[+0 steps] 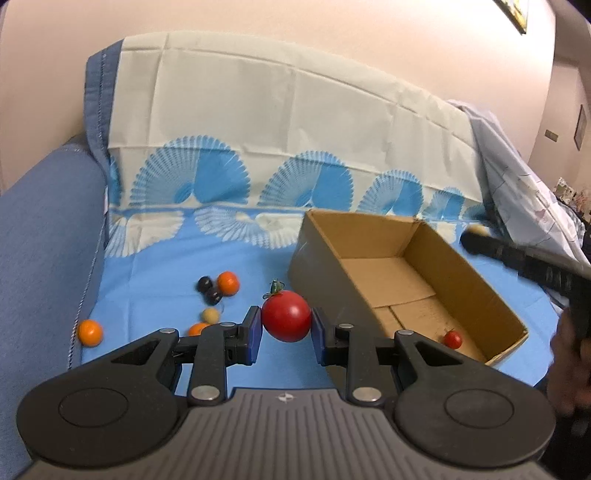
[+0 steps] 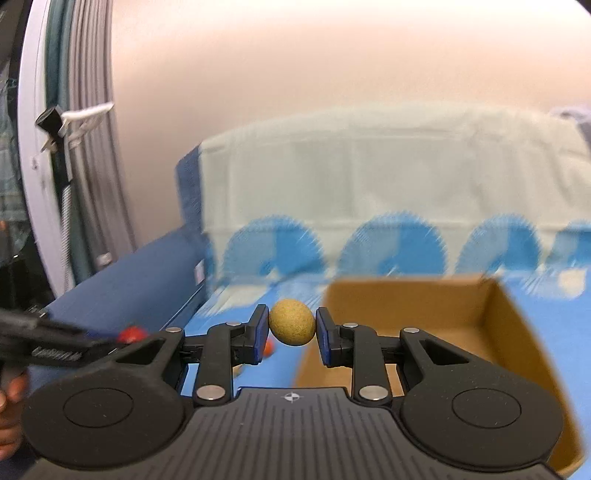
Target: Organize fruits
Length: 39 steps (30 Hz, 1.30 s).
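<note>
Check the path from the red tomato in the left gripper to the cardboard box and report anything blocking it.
Nothing visible blocks it. The left gripper holds the red tomato just left of the cardboard box, whose near wall is the only thing to lift over.

Blue sofa, cream-and-blue patterned sheet draped over its back; plain peach wall; white door frame at left.

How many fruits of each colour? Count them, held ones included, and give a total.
Red: 2, big tomato in the left gripper, small tomato in the box.
Orange fruits: 3.
Dark fruits: 2.
Tan: 2, tan fruit on the cloth, tan ball in the right gripper.
Total: 9.
</note>
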Motion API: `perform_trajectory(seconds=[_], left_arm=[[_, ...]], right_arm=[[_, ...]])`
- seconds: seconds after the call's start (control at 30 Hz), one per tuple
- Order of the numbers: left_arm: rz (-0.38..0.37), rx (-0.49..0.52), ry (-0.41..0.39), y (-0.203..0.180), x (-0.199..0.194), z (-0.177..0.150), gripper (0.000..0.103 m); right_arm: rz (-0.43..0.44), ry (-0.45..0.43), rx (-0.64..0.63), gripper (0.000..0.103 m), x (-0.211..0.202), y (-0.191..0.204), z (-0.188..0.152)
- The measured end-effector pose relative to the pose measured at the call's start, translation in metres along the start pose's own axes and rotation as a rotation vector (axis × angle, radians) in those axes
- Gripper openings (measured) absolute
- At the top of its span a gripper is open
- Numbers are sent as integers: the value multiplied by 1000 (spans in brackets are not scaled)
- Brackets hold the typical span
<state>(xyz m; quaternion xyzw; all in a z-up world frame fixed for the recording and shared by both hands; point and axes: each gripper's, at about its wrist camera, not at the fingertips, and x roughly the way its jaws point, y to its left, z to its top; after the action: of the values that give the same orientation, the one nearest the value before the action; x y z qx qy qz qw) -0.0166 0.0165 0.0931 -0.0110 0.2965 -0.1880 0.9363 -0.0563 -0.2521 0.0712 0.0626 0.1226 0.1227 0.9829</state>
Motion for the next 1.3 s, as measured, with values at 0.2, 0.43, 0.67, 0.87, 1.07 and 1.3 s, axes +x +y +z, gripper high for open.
perform_trajectory(seconds=[0.2, 0.43, 0.67, 0.87, 1.07, 1.3], left_arm=[[-33, 58, 5, -28, 17, -5, 31], [-124, 40, 19, -55, 53, -19, 31], [-147, 131, -45, -84, 66, -29, 31], [-112, 166, -89, -104, 71, -37, 31], [-120, 158, -110, -113, 72, -40, 31], [-123, 137, -113, -111, 75, -39, 31]], right_arm=[[-87, -46, 11, 29, -6, -58, 9], [-148, -20, 142, 28, -10, -102, -6], [-201, -7, 130, 28, -19, -124, -8], [-249, -8, 156, 29, -31, -143, -12], [-280, 0, 131, 29, -34, -151, -17], [-305, 3, 140, 29, -35, -160, -18]])
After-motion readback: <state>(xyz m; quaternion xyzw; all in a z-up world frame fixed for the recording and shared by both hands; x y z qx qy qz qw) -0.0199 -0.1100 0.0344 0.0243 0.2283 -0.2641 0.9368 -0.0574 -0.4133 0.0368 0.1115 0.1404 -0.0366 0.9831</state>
